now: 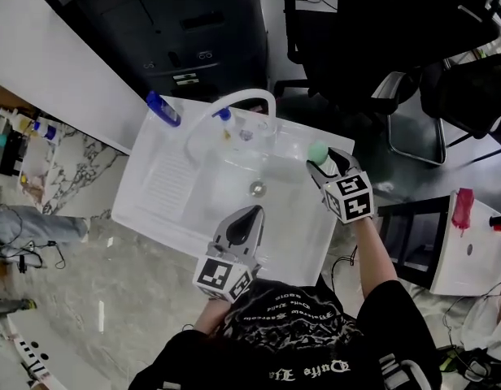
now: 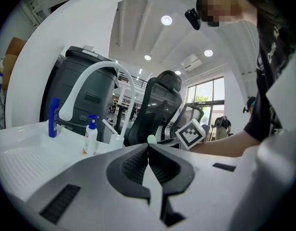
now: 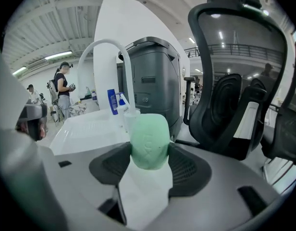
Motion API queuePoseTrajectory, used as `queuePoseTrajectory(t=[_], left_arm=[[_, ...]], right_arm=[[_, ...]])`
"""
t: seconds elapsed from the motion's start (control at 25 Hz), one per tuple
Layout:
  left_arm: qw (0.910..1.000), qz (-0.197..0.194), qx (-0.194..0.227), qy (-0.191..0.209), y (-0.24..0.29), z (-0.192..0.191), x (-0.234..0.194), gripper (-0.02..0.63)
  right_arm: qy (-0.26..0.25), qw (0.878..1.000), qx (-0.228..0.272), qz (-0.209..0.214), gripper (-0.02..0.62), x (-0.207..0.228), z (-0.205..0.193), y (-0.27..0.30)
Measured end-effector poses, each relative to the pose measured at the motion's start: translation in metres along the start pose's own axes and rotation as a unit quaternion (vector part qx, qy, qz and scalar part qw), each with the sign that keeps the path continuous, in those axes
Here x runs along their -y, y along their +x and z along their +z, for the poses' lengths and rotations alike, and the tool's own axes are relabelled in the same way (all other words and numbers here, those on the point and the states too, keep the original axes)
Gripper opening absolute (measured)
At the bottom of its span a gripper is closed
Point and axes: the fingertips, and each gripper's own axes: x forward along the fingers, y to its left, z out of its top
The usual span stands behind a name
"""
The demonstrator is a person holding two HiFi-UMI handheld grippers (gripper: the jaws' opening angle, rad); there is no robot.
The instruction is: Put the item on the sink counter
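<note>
We hold the pale green, rounded soap-like lump (image 3: 149, 141) clamped between the jaws of our right gripper (image 1: 321, 162), at the right rim of the white moulded sink counter (image 1: 157, 189), just beside its basin. Our left gripper (image 1: 247, 220) hangs over the counter's near edge, its jaws pressed together with nothing between them.

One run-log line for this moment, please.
right gripper: shut on green item | left gripper: shut, empty | green item: by sink right rim, not released
</note>
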Motion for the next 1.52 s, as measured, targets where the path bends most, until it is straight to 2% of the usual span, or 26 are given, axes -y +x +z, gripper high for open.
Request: queuePoseTrajectory(t=[0.24, 0.52, 0.8, 1.0, 1.28, 1.52], left_arm=[[0.9999, 0.013, -0.007, -0.004, 0.000, -0.002, -0.011, 0.008], [0.9992, 0.034, -0.015, -0.017, -0.004, -0.010, -0.028, 0.008], [0.9988, 0.043, -0.014, -0.019, -0.001, -0.010, -0.037, 0.008], [0.9980, 0.052, -0.016, -0.034, -0.001, -0.013, -0.046, 0.008], [0.9976, 0.055, -0.020, -0.036, 0.002, -0.021, -0.049, 0.008], [0.9979, 0.050, -0.022, -0.033, 0.006, -0.021, -0.045, 0.008]], right_arm=[[0.019, 1.000, -0.023, 0.011, 0.245, 0.010, -0.012, 0.025], [-0.001, 0.997, -0.079, 0.013, 0.245, 0.014, -0.027, 0.052], [-0.011, 0.986, -0.161, 0.042, 0.245, 0.011, -0.047, 0.075], [-0.015, 0.980, -0.196, 0.040, 0.243, 0.016, -0.055, 0.090], [-0.001, 0.980, -0.196, 0.040, 0.245, 0.020, -0.056, 0.096], [0.038, 0.981, -0.185, 0.042, 0.253, 0.021, -0.056, 0.095]])
